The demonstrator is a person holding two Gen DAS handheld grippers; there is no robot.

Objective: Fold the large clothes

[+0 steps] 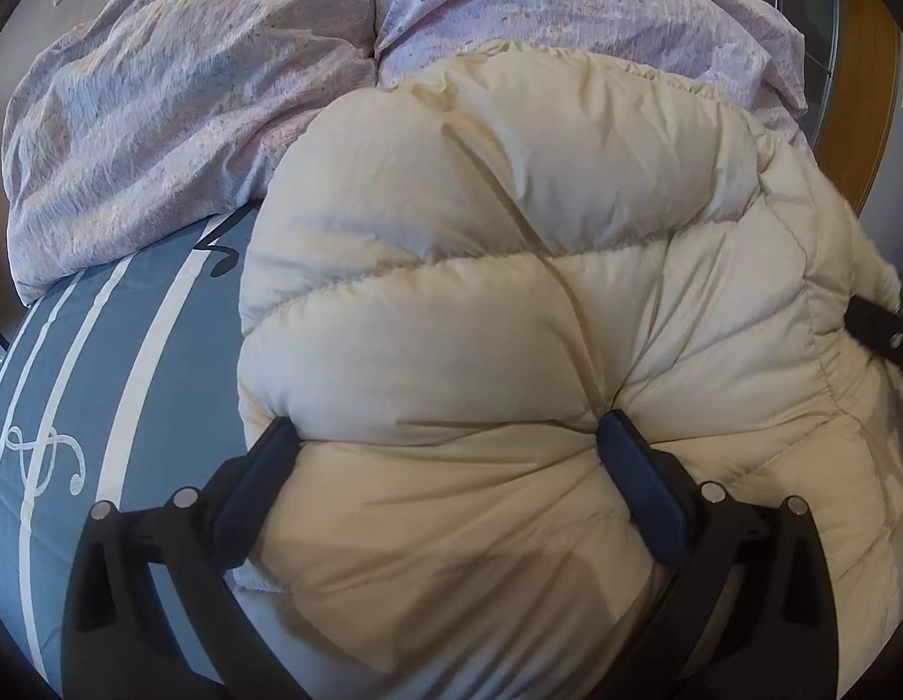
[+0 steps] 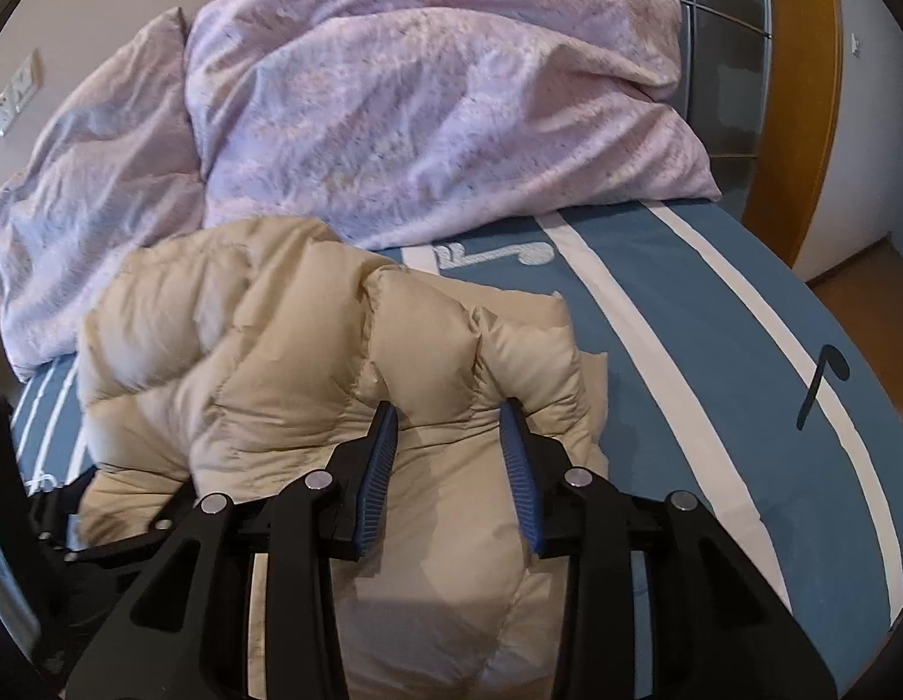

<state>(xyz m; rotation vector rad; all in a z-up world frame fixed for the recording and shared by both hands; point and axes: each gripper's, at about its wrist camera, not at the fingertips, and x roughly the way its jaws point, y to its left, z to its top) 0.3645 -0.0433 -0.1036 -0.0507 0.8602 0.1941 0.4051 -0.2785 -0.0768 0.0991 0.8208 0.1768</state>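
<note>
Lying on blue striped bed sheet [image 2: 714,315]: puffy cream coat [image 1: 510,268], bunched up. Left gripper [image 1: 445,437] squeezes fat fold of coat between both fingers. Right gripper [image 2: 448,420] pinches coat edge too, fingers closer together. Purple blanket [image 2: 428,99] heaped behind coat, touching it.

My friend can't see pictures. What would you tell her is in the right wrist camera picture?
The right claw pinches a puffy fold of a cream padded coat lying on a bed. The blue bed sheet has white stripes and music notes, and a crumpled lilac duvet is heaped behind the coat.
</note>
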